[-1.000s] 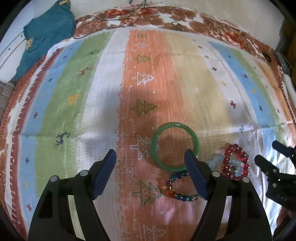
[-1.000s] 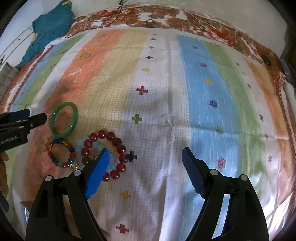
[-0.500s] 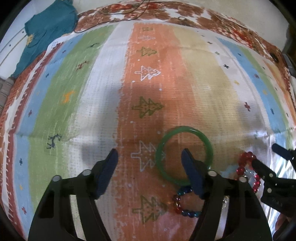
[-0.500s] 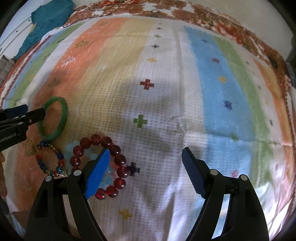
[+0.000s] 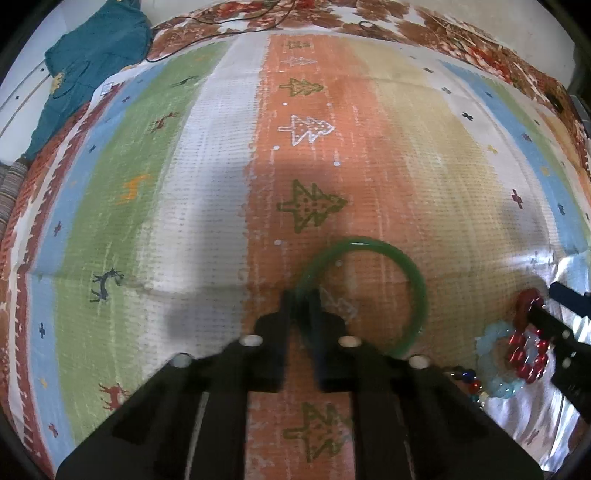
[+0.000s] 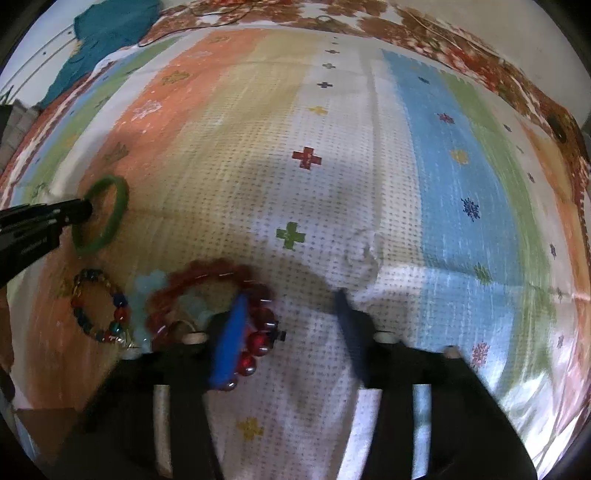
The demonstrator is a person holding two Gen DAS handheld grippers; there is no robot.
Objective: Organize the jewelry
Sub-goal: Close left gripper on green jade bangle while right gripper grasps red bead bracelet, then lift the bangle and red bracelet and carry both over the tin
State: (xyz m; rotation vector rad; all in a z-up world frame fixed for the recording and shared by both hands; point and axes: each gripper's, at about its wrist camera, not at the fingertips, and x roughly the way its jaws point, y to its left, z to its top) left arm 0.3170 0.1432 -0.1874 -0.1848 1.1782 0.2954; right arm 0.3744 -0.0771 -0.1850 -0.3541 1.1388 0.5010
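A green bangle (image 5: pixel 417 291) lies on the striped cloth, and my left gripper (image 5: pixel 301 299) is shut on its near-left rim. The right wrist view shows the same grip, left gripper (image 6: pixel 86 208) on the bangle (image 6: pixel 116 218). My right gripper (image 6: pixel 290 299) is closing around one side of a red bead bracelet (image 6: pixel 207 273). Its blue left pad sits inside the loop against the beads, while the right finger stands clear of them. Under the red one lies a pale blue bracelet (image 6: pixel 147 284). A multi-coloured bead bracelet (image 6: pixel 98 306) rests to its left.
The striped patterned cloth (image 5: pixel 184 184) covers the whole surface. A teal garment (image 5: pixel 92 62) lies at the far left corner, with a thin black cable (image 5: pixel 221 29) along the far edge. My right gripper (image 5: pixel 550 302) shows at the left wrist view's right edge.
The left jaws went from wide apart to shut on the bangle's rim. The right jaws narrowed around the red bracelet's side. Both grippers sank closer to the cloth.
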